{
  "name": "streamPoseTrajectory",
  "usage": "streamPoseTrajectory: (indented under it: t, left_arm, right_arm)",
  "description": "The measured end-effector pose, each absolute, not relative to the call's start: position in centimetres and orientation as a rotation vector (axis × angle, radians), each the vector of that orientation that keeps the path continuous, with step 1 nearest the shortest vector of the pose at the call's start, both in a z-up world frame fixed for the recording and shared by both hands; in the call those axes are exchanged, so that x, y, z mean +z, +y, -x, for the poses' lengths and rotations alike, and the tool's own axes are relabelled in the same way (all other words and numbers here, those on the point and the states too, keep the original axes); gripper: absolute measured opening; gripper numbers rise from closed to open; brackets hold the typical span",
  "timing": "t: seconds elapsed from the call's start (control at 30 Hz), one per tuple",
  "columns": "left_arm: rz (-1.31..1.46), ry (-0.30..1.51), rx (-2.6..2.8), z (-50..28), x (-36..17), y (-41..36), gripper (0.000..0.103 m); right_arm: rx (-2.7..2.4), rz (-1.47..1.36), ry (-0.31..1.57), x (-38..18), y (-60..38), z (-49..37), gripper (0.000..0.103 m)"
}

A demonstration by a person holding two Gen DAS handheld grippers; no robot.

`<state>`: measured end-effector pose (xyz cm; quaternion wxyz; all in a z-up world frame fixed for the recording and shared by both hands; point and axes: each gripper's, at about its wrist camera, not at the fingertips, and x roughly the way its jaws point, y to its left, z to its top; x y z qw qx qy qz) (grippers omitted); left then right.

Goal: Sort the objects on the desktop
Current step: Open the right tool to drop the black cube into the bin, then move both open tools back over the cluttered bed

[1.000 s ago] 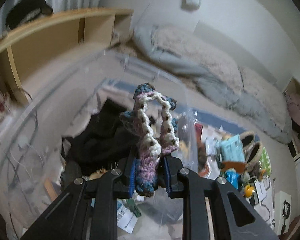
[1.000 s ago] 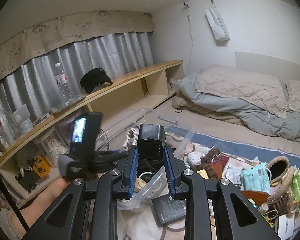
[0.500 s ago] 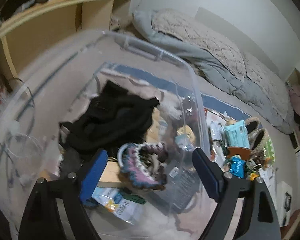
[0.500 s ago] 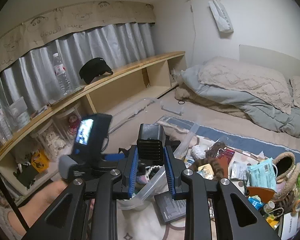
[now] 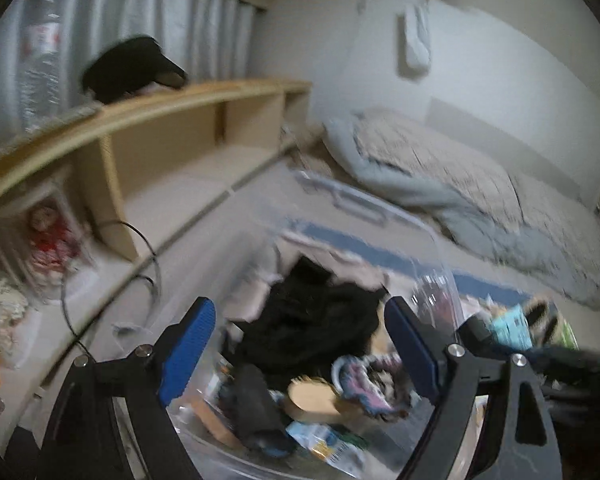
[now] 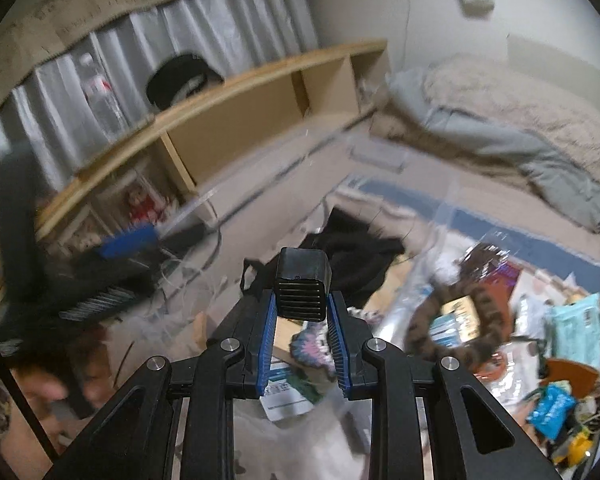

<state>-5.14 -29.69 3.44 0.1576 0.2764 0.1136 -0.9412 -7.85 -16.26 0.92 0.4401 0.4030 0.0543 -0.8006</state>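
The left tool (image 5: 300,344) stands wide open over a clear plastic bin (image 5: 436,240), its blue pads (image 5: 188,344) far apart with nothing between them. Below that gap, inside the bin, a crocheted piece in pink, blue and white (image 5: 364,380) lies loose among other things: just left of it a round wooden object (image 5: 312,396), a dark elongated object (image 5: 256,404) further left, and printed packets (image 5: 324,440) at the near wall. Behind these a heap of black fabric (image 5: 316,312) fills the middle of the bin.

The right tool (image 6: 302,336) is partly closed on a black ribbed block (image 6: 302,288), which sticks up from between the blue pads (image 6: 266,344) with its top end free. It hangs over the near end of the same bin, and under its jaws the crocheted piece (image 6: 312,344) and a white label card (image 6: 286,396) show through. In this view the left tool (image 6: 128,238) appears blurred at the left edge, with a hand (image 6: 44,388) lower down.

Outside the bin, to the right, the floor carries a loose pile: a leopard-print band (image 6: 448,320), a pale teal packet (image 6: 576,332), a blue wrapper (image 6: 552,404) and a round brown piece (image 6: 572,376).

Further back a blue-bordered mat (image 5: 364,248) lies on the floor, a low wooden shelf (image 5: 172,100) runs along the curtained wall with a black cap (image 5: 128,68) and a water bottle (image 5: 40,68) on top, and a bed with a grey and beige quilt (image 5: 452,176) lies against the far wall.
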Motion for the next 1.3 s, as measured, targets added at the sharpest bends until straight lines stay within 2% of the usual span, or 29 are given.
streamPoseTrajectory:
  t: [0.13, 0.47, 0.53, 0.6, 0.63, 0.9, 1.0, 1.3]
  left_arm:
    - [-0.682, 0.329, -2.672, 3.7, 4.6, -31.4, 0.087]
    - [-0.628, 0.422, -2.605, 1.9, 5.0, -35.2, 0.087]
    - [-0.619, 0.446, -2.599, 1.7, 5.2, -35.8, 0.087]
    - [-0.613, 0.448, -2.592, 1.5, 5.2, -36.1, 0.087]
    - [-0.613, 0.447, -2.591, 1.5, 5.2, -36.1, 0.087]
    - [-0.652, 0.427, -2.604, 1.7, 4.8, -35.4, 0.087]
    - [-0.647, 0.409, -2.603, 1.5, 5.0, -35.0, 0.087]
    - [-0.637, 0.361, -2.644, 0.7, 5.7, -32.9, 0.087]
  right_arm:
    - [-1.929, -1.073, 0.125, -0.2, -19.8, 8.2, 0.026]
    - [-1.735, -1.132, 0.039, -2.3, -26.1, 8.0, 0.026]
    - [-1.738, -1.145, 0.064, -2.7, -26.6, 7.8, 0.039]
    - [-1.736, -1.129, 0.05, -2.4, -26.2, 7.5, 0.084]
    - [-1.748, -1.1, 0.051, -2.0, -25.9, 7.3, 0.088]
    - [-1.818, -0.969, 0.154, 0.0, -24.0, 6.2, 0.09]
    - [-1.877, -0.927, 0.171, 0.6, -22.5, 6.3, 0.102]
    - [-1.99, -0.817, 0.109, 3.4, -16.3, 6.7, 0.103]
